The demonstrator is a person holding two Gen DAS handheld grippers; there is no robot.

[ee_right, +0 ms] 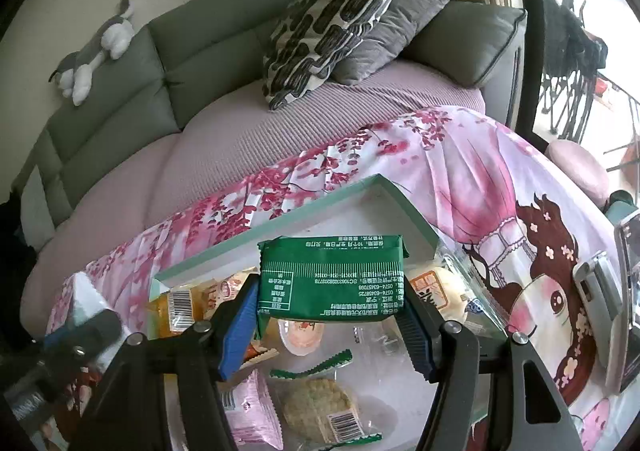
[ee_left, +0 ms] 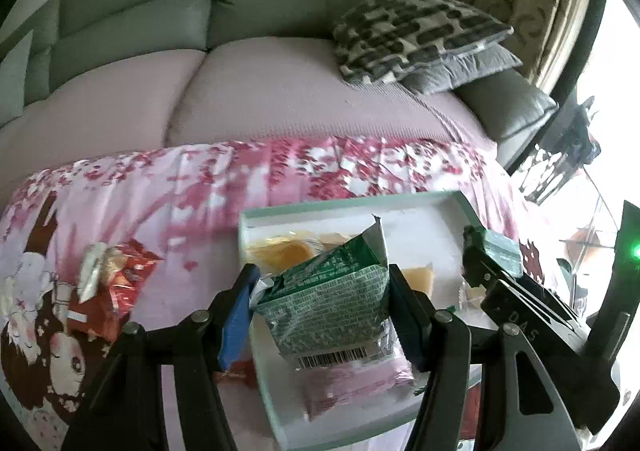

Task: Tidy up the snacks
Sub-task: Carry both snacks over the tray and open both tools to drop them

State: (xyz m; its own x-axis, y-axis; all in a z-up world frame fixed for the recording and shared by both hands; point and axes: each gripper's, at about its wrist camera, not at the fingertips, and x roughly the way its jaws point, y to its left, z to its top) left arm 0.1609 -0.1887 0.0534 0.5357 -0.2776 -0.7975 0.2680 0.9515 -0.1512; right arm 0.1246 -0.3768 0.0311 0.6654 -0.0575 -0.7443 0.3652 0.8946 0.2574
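My left gripper [ee_left: 324, 307] is shut on a green snack packet [ee_left: 332, 303] with a barcode, held over the white tray [ee_left: 360, 207] with a mint rim. My right gripper [ee_right: 330, 317] is shut on a second green snack packet [ee_right: 332, 279], above the same tray [ee_right: 280, 227]. The right gripper also shows in the left wrist view [ee_left: 486, 255], still on its green packet. In the tray lie orange packets [ee_right: 176, 303], a pink packet [ee_right: 252, 407], a round cracker in clear wrap [ee_right: 320, 407] and a bread packet [ee_right: 440, 291]. A red snack bag [ee_left: 108, 287] lies on the cloth left of the tray.
The tray sits on a table covered by a pink cartoon cloth [ee_right: 500, 211]. Behind it is a grey sofa [ee_left: 240, 11] with a mauve cover, patterned cushions [ee_right: 332, 19] and a plush toy [ee_right: 96, 51]. A phone-like device [ee_right: 596, 291] lies at the right edge.
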